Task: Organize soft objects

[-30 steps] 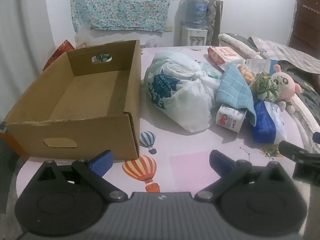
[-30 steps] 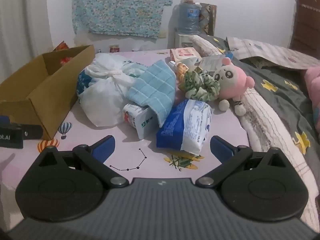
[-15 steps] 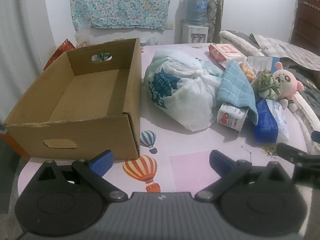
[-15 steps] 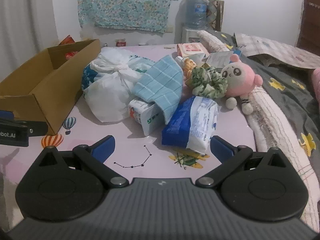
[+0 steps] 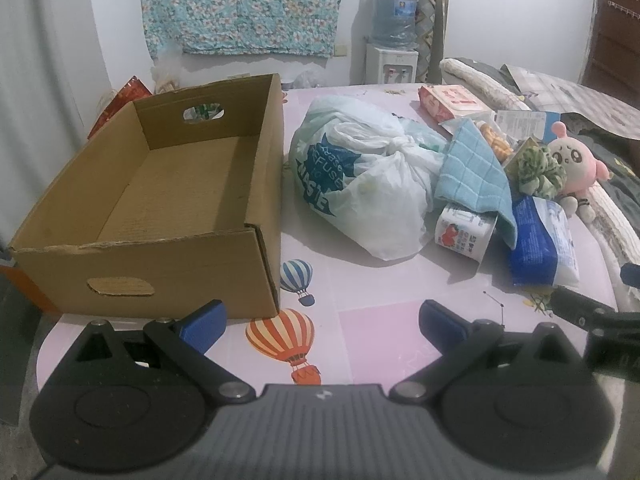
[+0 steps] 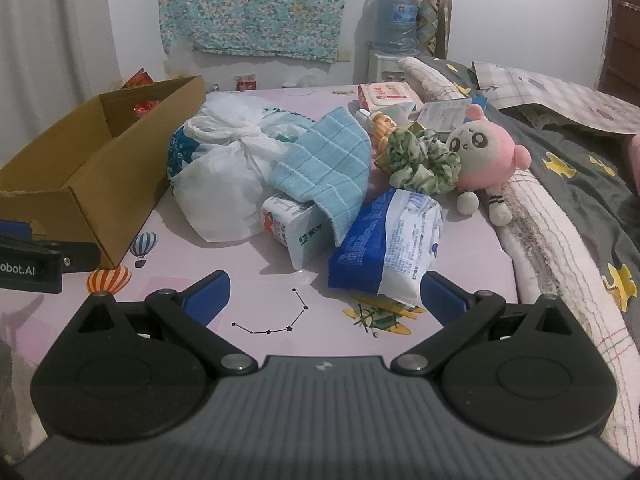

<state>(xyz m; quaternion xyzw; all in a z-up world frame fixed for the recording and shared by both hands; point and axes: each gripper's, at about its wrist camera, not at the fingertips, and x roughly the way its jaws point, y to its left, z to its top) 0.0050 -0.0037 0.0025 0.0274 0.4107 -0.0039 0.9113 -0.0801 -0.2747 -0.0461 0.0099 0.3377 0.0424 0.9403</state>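
An empty cardboard box (image 5: 168,200) (image 6: 92,176) stands at the left of the pink table. Right of it lies a pile: a tied white plastic bag (image 5: 360,184) (image 6: 224,176), a light blue cloth (image 5: 476,176) (image 6: 324,168), a green scrunchie (image 5: 536,172) (image 6: 420,160), a pink plush toy (image 5: 576,168) (image 6: 484,156), a blue-white soft pack (image 5: 544,244) (image 6: 392,244) and a small carton (image 5: 464,232) (image 6: 292,228). My left gripper (image 5: 322,322) is open near the box's front corner. My right gripper (image 6: 322,296) is open just before the blue-white pack. Neither holds anything.
A pink wipes pack (image 6: 388,96) and small packets lie at the back of the pile. A bed with a grey quilt (image 6: 576,184) borders the table on the right. A water dispenser (image 5: 392,40) stands against the far wall. Bare table (image 5: 360,280) lies before the pile.
Both grippers have shifted slightly; the right one has edged closer to the pile. Nothing on the table has moved, and both stay open.
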